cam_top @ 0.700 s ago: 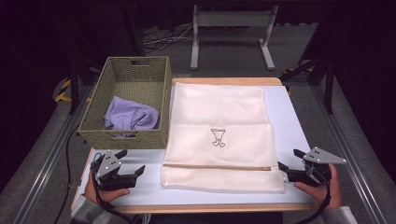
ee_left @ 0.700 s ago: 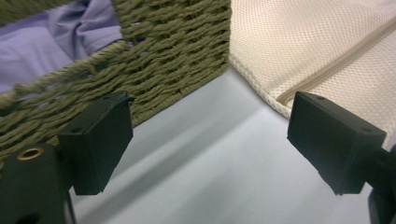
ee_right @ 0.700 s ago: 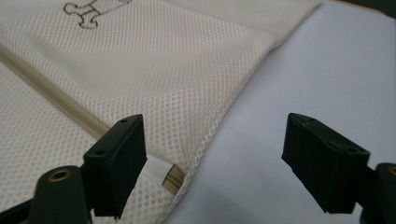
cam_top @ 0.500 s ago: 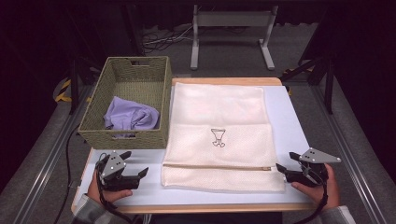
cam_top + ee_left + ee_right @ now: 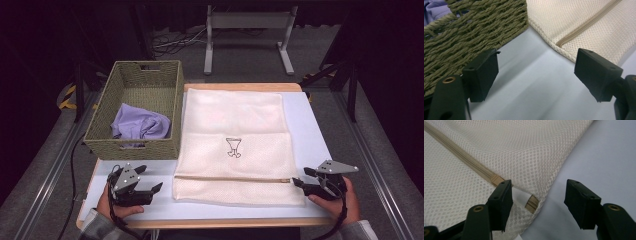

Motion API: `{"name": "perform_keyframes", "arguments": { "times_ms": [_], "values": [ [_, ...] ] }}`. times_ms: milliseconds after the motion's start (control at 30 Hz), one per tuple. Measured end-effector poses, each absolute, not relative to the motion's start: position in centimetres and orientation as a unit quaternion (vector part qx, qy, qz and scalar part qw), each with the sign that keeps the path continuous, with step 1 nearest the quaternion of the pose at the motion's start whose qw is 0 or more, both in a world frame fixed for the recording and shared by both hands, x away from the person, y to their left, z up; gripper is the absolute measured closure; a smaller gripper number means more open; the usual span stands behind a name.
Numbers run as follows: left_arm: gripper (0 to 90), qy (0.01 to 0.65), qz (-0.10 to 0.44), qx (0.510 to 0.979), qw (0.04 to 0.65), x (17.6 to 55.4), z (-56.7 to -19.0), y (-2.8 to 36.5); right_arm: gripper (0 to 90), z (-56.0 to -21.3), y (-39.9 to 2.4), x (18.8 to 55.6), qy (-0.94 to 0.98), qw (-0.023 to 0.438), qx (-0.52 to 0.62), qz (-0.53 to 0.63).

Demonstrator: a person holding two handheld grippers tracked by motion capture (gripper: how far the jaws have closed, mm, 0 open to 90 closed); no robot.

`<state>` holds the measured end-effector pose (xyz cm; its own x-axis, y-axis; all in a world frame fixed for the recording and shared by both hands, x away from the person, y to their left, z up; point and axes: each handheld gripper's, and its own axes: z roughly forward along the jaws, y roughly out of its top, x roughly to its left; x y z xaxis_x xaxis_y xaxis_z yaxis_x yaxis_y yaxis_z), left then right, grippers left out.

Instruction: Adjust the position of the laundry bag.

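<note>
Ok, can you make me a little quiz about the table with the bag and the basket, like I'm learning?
1. True or false: the purple cloth lies inside the woven basket.
2. What runs across the near part of the white mesh bag? A) a zipper B) a red ribbon C) a chain
3. Fill in: the right gripper has its jaws ____ at the zipper's end.

Key
1. True. The cloth sits in the basket, left of the bag.
2. A. The tan zipper runs across it.
3. Open. The pads stand apart and nothing is pinched; the left gripper is open too, over bare table.
</note>
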<state>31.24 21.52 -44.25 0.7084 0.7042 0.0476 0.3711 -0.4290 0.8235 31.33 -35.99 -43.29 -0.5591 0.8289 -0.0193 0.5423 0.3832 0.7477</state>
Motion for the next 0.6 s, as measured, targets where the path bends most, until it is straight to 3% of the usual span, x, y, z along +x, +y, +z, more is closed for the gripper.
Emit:
{"name": "perform_keyframes", "arguments": {
  "times_ms": [300,600],
  "values": [
    [19.4,0.316,0.189,0.834,0.411,31.32,-44.56,21.01,40.7,-44.08,-35.62,31.93,0.806,0.173,0.433,0.366],
    [18.0,0.309,0.185,0.844,0.398,31.43,-44.81,20.69,63.2,-43.98,-35.04,32.01,0.811,0.162,0.425,0.368]
  ]
}}
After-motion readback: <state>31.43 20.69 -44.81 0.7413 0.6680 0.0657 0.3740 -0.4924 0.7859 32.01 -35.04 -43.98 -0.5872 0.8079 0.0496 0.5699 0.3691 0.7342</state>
